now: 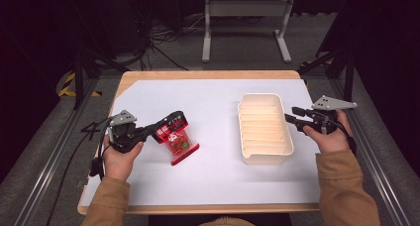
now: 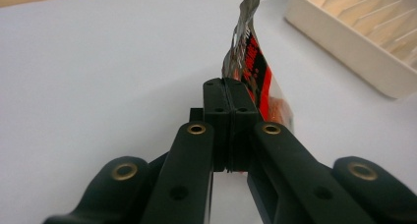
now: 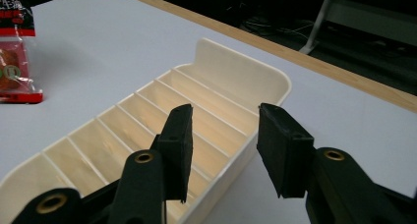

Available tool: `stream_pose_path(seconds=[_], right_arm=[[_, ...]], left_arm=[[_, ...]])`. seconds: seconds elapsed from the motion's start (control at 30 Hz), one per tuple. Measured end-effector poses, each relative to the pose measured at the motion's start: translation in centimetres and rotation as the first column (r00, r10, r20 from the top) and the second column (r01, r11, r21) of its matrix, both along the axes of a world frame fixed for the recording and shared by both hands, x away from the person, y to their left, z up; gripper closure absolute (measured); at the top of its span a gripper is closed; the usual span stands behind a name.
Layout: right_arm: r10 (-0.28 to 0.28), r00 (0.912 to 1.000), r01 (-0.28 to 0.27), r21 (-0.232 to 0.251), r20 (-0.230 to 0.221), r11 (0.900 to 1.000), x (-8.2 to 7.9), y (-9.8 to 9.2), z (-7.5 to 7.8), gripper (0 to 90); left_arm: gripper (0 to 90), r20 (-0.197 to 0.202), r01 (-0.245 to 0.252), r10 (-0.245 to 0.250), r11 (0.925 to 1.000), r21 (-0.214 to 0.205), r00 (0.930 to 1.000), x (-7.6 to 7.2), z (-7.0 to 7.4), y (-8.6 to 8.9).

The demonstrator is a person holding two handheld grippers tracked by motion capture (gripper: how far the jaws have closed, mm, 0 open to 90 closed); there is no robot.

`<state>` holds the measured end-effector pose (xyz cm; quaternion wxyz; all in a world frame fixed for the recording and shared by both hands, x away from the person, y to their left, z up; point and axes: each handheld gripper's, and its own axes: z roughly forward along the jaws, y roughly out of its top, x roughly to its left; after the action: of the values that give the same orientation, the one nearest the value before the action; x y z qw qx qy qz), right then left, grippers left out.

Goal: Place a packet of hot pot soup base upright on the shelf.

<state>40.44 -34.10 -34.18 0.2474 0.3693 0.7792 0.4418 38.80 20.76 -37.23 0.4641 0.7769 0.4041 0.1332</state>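
Note:
A red and black snack packet with clear film lies tilted on the white table cover at the left. My left gripper is shut on the packet's upper edge. In the left gripper view the packet stands up from between the closed jaws of that gripper. My right gripper is held open just right of the cream slotted tray, with nothing between its fingers. In the right gripper view the gripper hovers over the tray's near long wall, and the packet shows at far left.
The tray has several narrow cross compartments, all without contents. The white cover spans most of the wooden tabletop, with bare room between packet and tray. Cables and a grey metal stand lie on the floor beyond the table.

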Motion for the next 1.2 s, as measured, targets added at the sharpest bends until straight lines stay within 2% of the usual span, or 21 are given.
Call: stream_pose_path(seconds=[0.07,0.2,0.3,0.33,0.43,0.47,0.5,0.6,0.63,0.67,0.73,0.83,0.97,1.1,1.13,1.17,1.2], right_arm=[[0.013,0.9999,-0.013,-0.001,0.004,0.9999,-0.2,0.3,0.2,59.0],[0.044,0.9988,-0.044,0.001,0.02,0.999,-0.6,0.9,0.8,60.8],[0.069,0.9972,-0.069,0.005,0.029,0.9976,-0.9,1.3,1.2,61.4],[0.076,0.9967,-0.076,0.008,0.029,0.9971,-0.9,1.4,1.2,61.7],[0.11,0.9936,-0.111,0.032,0.027,0.9933,-1.1,1.8,1.4,62.8],[0.11,0.9936,-0.111,0.032,0.027,0.9933,-1.1,1.8,1.4,62.8],[0.133,0.9906,-0.134,0.042,0.03,0.99,-1.3,2.2,1.6,63.0],[0.157,0.9869,-0.159,0.049,0.037,0.9861,-1.5,2.7,1.8,63.0],[0.18,0.9826,-0.182,0.054,0.045,0.9817,-1.8,3.3,2.1,62.7],[0.18,0.9826,-0.182,0.054,0.045,0.9817,-1.8,3.3,2.1,62.7],[0.199,0.9788,-0.202,0.053,0.046,0.978,-2.0,3.7,2.3,62.1],[0.233,0.9714,-0.235,0.047,0.045,0.9708,-2.5,4.7,2.6,61.3],[0.284,0.9573,-0.287,0.041,0.053,0.9572,-3.2,6.0,3.1,59.4],[0.332,0.9415,-0.334,0.034,0.057,0.9419,-3.7,7.3,3.3,58.1],[0.35,0.9355,-0.351,0.03,0.052,0.9357,-3.9,7.7,3.3,58.1],[0.379,0.924,-0.381,0.029,0.048,0.9241,-4.1,8.2,3.3,58.1],[0.379,0.924,-0.381,0.029,0.048,0.9241,-4.1,8.2,3.3,58.1]], left_arm=[[89.9,0.006,0.019,-0.019,0.9997,-0.014,0.9998,-0.2,0.4,-0.2],[89.8,0.032,0.063,-0.062,0.998,-0.003,0.9975,-0.8,1.3,-1.0],[89.9,0.038,0.107,-0.107,0.9942,-0.007,0.9936,-1.2,1.9,-1.6],[90.0,0.038,0.107,-0.107,0.9942,-0.007,0.9936,-1.2,1.9,-1.6],[90.0,0.046,0.159,-0.159,0.9872,-0.006,0.9862,-1.9,2.8,-2.5],[90.0,0.046,0.159,-0.159,0.9872,-0.006,0.9862,-1.9,2.8,-2.5],[90.0,0.049,0.164,-0.164,0.9864,-0.004,0.9852,-2.2,3.1,-2.8],[90.0,0.077,0.192,-0.193,0.9813,0.017,0.9782,-2.8,3.9,-3.6],[90.0,0.084,0.208,-0.209,0.9779,0.021,0.9742,-3.3,4.4,-4.1],[90.0,0.084,0.208,-0.209,0.9779,0.021,0.9742,-3.3,4.4,-4.1],[90.0,0.095,0.227,-0.228,0.9736,0.021,0.9689,-3.7,4.8,-4.5],[90.0,0.11,0.264,-0.264,0.9644,0.017,0.9582,-4.4,5.4,-5.2],[90.0,0.133,0.31,-0.31,0.9506,0.021,0.9415,-5.3,6.3,-6.2],[90.0,0.148,0.344,-0.343,0.9388,0.023,0.9275,-6.2,6.9,-7.2],[90.0,0.145,0.354,-0.353,0.935,0.021,0.9242,-6.4,7.0,-7.4],[90.0,0.148,0.36,-0.359,0.9327,0.022,0.9214,-6.6,7.1,-7.6],[90.0,0.153,0.362,-0.362,0.9317,0.024,0.9197,-6.8,7.2,-7.8]])
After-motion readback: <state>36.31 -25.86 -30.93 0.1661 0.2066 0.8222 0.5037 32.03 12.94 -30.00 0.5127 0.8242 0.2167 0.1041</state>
